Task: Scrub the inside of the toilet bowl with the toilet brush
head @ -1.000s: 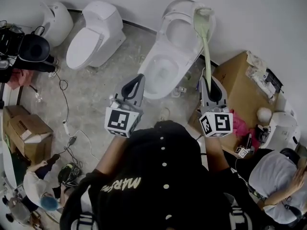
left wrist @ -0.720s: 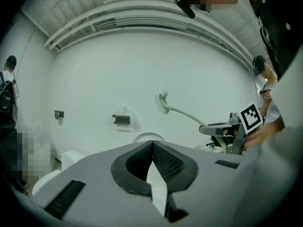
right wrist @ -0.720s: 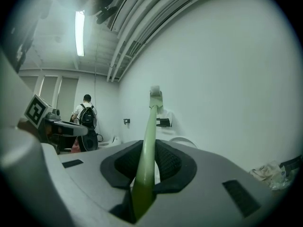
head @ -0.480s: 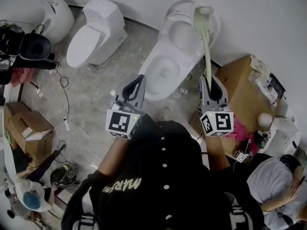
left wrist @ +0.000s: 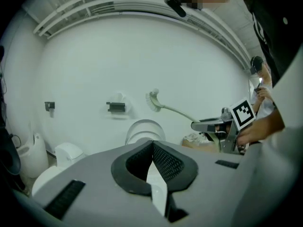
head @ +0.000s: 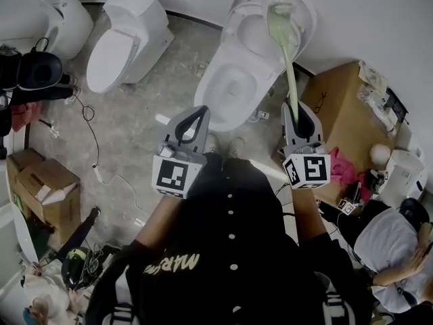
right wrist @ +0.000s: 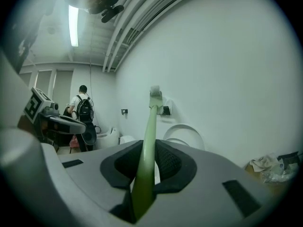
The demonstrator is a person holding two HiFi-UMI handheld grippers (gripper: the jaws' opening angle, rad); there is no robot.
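Right tool [head: 295, 105] is pinching the long pale-green plastic toilet brush [head: 291, 73] low on its handle. In the right gripper view I read both jaws pressed against the shaft, which rises up and away between the dark ribbed pads [right wrist: 169, 162]. Its bristle head [head: 280, 16] is held in the air in front of the white wall [head: 379, 26], above the raised round lid [head: 308, 12] of the toilet and apart from it, as the left gripper view confirms. From the head view the handle crosses the far right side of the open white ceramic toilet bowl [head: 262, 80], and no part of the brush is inside the bowl. The left tool [head: 201, 109] has its jaws pressed together at the tips with nothing between them. It points at the near left edge of the bowl rim, and I cannot tell its height above the rim. A second white toilet with closed lid [head: 128, 42] stands on the grey concrete floor [head: 135, 124] to the left, well apart from the first. A brown cardboard box [head: 338, 124] sits just beside the bowl on the right, under the right tool. A person in a white shirt [head: 389, 249] is bent over at the lower right.
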